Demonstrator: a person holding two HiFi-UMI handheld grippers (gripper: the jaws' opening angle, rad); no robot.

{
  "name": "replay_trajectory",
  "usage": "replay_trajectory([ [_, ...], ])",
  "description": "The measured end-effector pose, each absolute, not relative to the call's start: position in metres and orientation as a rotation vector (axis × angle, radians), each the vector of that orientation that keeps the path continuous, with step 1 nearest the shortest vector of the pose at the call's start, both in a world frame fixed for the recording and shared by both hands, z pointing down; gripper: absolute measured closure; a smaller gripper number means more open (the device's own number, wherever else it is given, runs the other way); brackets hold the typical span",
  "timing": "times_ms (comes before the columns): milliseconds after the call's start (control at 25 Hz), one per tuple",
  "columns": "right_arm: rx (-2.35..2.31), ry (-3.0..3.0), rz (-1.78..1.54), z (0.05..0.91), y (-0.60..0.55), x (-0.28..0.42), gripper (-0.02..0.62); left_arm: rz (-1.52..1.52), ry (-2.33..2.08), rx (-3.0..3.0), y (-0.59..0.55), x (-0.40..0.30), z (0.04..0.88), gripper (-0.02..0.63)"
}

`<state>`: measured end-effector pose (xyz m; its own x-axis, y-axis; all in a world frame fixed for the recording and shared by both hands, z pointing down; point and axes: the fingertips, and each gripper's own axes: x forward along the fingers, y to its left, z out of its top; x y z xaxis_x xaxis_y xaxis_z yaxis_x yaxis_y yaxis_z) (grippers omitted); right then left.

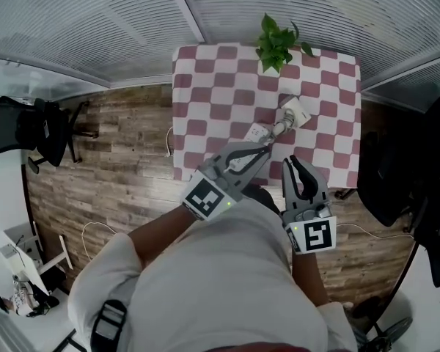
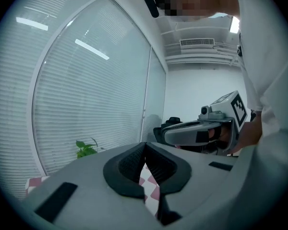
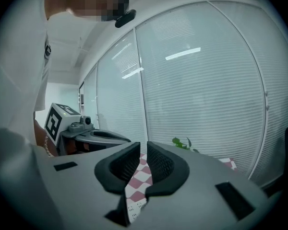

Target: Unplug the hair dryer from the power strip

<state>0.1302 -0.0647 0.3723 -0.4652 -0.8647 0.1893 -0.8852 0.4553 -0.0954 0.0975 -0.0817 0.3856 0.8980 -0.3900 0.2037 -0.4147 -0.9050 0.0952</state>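
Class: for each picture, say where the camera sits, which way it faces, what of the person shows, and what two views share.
Head view: on the person's head, facing steeply down at the checked table, hair dryer, left gripper and right gripper; white shirt below.
Left gripper view: on the left gripper, looking along its shut jaws toward blinds; shirt at right.
Right gripper view: likewise on the right gripper, jaws shut; shirt at left.
Shared: gripper views both show the plant and the other gripper.

A white hair dryer (image 1: 296,111) lies on its side on the red-and-white checked tablecloth (image 1: 205,86). At its seven o'clock, just beside the handle, lies a white power strip (image 1: 256,132).
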Motion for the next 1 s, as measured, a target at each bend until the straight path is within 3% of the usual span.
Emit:
replay_trajectory([
  [200,1.545,-2.539,0.345,0.407,-0.069,0.125,0.552,0.335,-0.606,2.906,-0.087,0.091,0.421,0.575],
  [440,1.491,-2.470,0.418,0.455,-0.071,0.120,0.471,0.422,-0.607,2.865,-0.089,0.082,0.463,0.575],
  [1000,1.360,-2.356,0.628,0.576,-0.074,0.104,0.446,0.622,-0.582,2.772,-0.092,0.066,0.555,0.575],
])
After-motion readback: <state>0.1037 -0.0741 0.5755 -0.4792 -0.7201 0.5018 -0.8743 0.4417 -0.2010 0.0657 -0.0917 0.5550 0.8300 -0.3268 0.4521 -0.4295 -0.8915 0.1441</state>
